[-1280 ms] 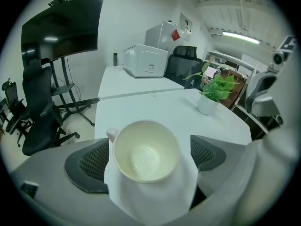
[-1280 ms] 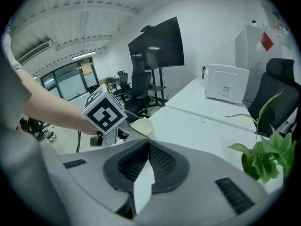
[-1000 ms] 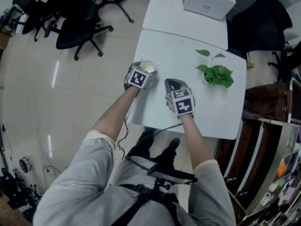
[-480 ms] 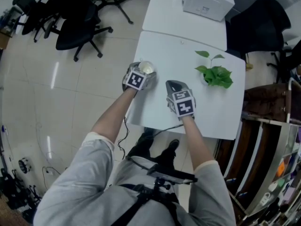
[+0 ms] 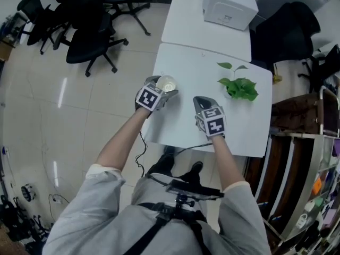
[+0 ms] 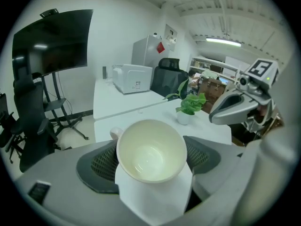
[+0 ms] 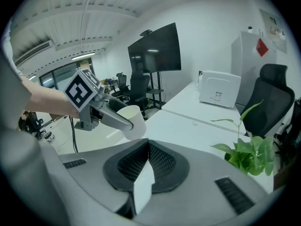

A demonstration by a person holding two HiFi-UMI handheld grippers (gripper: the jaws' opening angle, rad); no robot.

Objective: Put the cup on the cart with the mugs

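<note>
White cup (image 6: 150,149) clamped in left gripper (image 5: 160,87), above table (image 5: 202,68) edge

Left tool (image 5: 161,88) clamps cup (image 5: 167,82); right tool (image 5: 202,103) jaws together.

"What's standing on that near white table (image 5: 249,126)?"

"Only a small potted plant (image 5: 240,87), near its far right corner. A second white table (image 5: 186,20) butts against the far edge, and a white boxy machine (image 5: 228,3) sits towards its right edge."
</note>
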